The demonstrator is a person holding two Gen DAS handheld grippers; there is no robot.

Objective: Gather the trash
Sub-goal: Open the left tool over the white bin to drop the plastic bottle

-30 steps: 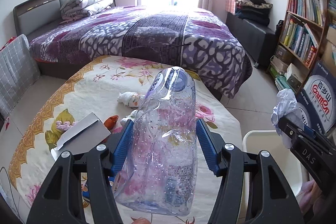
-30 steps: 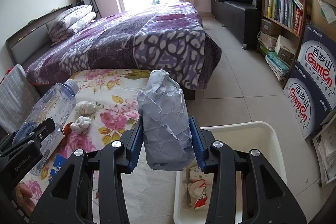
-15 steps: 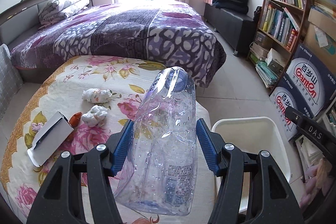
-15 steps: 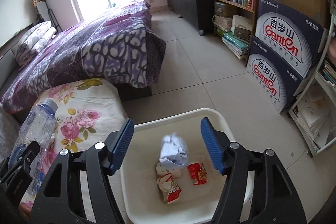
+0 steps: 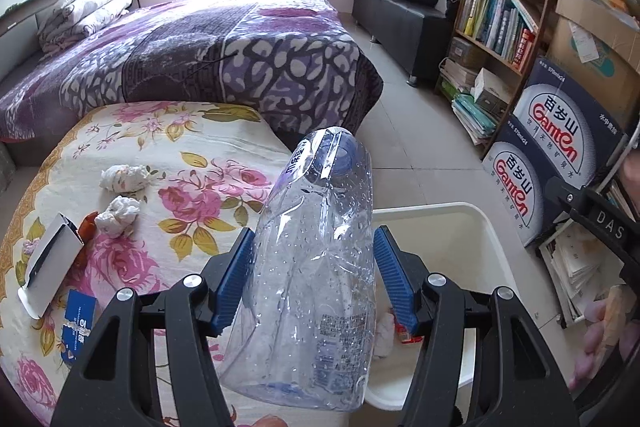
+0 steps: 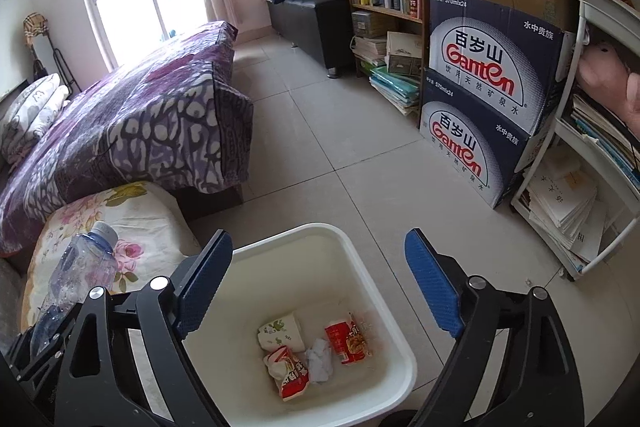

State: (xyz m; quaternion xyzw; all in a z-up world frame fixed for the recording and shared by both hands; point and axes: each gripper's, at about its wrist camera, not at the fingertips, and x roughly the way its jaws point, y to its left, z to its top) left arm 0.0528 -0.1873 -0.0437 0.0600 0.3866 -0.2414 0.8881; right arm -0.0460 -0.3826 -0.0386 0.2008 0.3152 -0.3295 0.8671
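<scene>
My left gripper (image 5: 314, 279) is shut on a crushed clear plastic bottle (image 5: 316, 267) with a blue cap, held above the edge between the floral table (image 5: 168, 163) and the white bin (image 5: 460, 227). The bottle (image 6: 80, 267) also shows at the left of the right wrist view. My right gripper (image 6: 318, 283) is open and empty above the white bin (image 6: 360, 267). In the bin lie a crumpled paper ball (image 6: 320, 363), red snack wrappers (image 6: 348, 341) and a small carton (image 6: 280, 335). Two tissue wads (image 5: 120, 211), a white box (image 5: 48, 271) and a blue packet (image 5: 78, 323) lie on the table.
A bed with a purple cover (image 5: 200, 55) stands behind the table. A bookshelf (image 5: 504, 11) and stacked Ganten boxes (image 6: 492, 87) line the right wall. A white rack with papers (image 6: 580, 207) stands right of the bin. Tiled floor (image 6: 340, 127) lies between.
My right gripper opened and dropped the crumpled paper into the bin. Both grippers swung right; my left gripper carried the bottle toward the bin.
</scene>
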